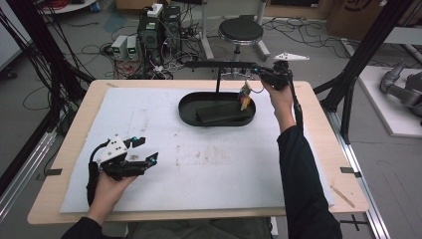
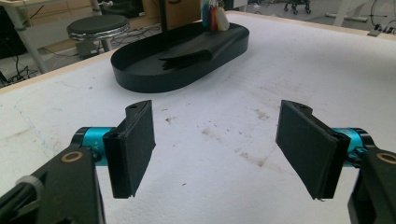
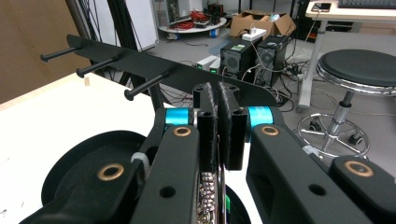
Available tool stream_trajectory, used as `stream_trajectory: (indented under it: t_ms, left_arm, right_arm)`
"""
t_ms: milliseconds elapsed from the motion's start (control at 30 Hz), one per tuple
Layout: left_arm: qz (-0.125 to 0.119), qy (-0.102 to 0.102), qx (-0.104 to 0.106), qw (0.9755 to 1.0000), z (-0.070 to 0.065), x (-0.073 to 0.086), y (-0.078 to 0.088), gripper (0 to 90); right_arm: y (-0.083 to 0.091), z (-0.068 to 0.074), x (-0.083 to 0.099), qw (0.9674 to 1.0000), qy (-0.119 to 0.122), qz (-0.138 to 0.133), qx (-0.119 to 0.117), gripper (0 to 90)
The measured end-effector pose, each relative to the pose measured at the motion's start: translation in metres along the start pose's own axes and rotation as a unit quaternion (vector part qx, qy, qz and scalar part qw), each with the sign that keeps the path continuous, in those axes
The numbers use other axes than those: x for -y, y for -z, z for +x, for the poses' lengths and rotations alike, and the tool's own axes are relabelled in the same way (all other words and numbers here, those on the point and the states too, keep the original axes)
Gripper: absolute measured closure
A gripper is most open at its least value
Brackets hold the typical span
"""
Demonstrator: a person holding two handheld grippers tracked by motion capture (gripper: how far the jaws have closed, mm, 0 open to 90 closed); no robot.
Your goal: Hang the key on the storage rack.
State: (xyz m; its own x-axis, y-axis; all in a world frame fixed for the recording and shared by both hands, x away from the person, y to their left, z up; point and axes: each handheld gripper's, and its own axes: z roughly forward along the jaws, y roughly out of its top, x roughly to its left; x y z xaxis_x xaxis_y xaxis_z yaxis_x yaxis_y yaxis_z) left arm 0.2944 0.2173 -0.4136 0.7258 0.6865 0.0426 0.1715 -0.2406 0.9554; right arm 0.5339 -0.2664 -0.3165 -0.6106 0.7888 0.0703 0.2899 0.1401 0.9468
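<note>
A: Resting low over the white mat (image 1: 149,194), near the table's (image 1: 69,149) left front corner, the left gripper (image 1: 145,150) had its jaws spread wide, nothing between the pads (image 2: 135,149).

B: And mid-table?

A: A black oval tray (image 1: 186,112) lay on the mat's far side with a flat black slab (image 1: 221,113) inside. A post (image 1: 218,79) rose from it, carrying a crossbar (image 3: 187,77) with three pegs (image 3: 144,87).

B: The right side?

A: The right gripper (image 1: 256,71) was raised beside the bar's right end, jaws clenched on a key ring. The bunch of coloured tags (image 1: 245,95) dangled over the tray's right end; a beaded chain (image 3: 206,196) showed below the pads (image 3: 208,126).
</note>
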Motion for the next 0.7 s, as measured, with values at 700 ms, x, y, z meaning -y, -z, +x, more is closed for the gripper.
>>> stream_trajectory:
  t_ms: [700]
  left_arm:
    - [0.0,-0.002,0.001,1.0,0.0,0.0,-0.001,28.1]
  right_arm:
    - [0.011,-0.001,0.0,0.999,0.017,0.008,0.04,76.0]
